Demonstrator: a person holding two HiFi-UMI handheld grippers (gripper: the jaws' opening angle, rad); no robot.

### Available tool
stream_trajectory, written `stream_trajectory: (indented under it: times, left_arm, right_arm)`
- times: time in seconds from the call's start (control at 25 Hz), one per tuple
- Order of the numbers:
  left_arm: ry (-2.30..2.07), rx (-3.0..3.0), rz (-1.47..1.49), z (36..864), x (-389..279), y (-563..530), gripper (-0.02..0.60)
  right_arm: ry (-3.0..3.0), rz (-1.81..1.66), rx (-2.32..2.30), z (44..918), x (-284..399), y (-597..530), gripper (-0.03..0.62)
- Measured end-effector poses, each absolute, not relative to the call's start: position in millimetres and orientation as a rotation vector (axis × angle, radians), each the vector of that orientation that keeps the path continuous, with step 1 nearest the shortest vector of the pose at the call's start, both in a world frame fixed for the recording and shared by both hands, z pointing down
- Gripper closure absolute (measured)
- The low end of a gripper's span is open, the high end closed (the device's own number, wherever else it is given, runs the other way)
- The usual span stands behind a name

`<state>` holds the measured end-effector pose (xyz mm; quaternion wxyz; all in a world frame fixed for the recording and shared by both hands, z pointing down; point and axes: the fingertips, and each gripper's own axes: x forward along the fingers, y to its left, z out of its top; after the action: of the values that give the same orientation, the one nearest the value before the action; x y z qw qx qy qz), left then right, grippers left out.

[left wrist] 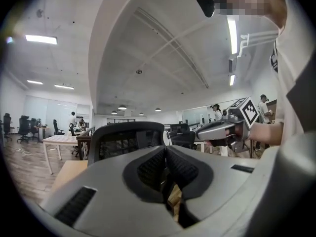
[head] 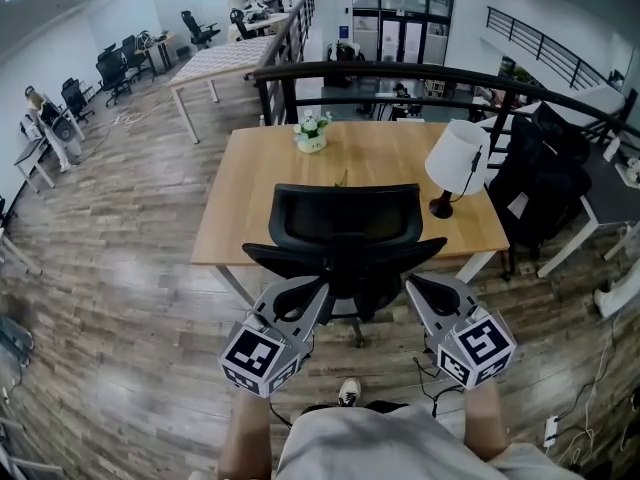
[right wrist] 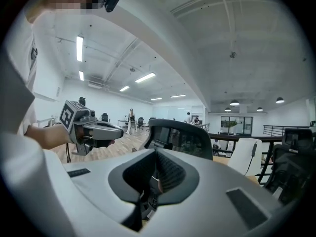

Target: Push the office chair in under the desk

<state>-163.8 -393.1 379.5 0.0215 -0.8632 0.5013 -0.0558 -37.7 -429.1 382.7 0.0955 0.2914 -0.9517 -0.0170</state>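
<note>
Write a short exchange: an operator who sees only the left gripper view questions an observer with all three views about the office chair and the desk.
Operator: What stands on the desk beyond the office chair?
Observer: The head view shows a white-shaded lamp at the desk's right side and a small pot of flowers near its far edge.
Operator: Are the right tongs holding anything?
Observer: No. In the right gripper view, the right gripper's tongs are together with nothing between them, and the chair back stands beyond them.
</note>
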Motion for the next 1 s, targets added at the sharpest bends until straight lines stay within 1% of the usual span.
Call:
stream_trajectory:
  times: [0.08,0.28,1.0]
  left_arm:
    - [1.548,-2.680,-0.182,380,-164,-392,0.558]
    - [1.532,-2.691,-0.201,383,-161,-392,0.558]
    - [1.539,-2.736,-0.215,397,-168,-407,0.558]
  right_arm:
    - [-2.813,-0.044,0.859,385,-39,-428,0.576]
    - [-2.751,-0.080,0.870,392,-39,-427,0.576]
    - [-2.754,-0.004,0.878,400,-45,-442,0.576]
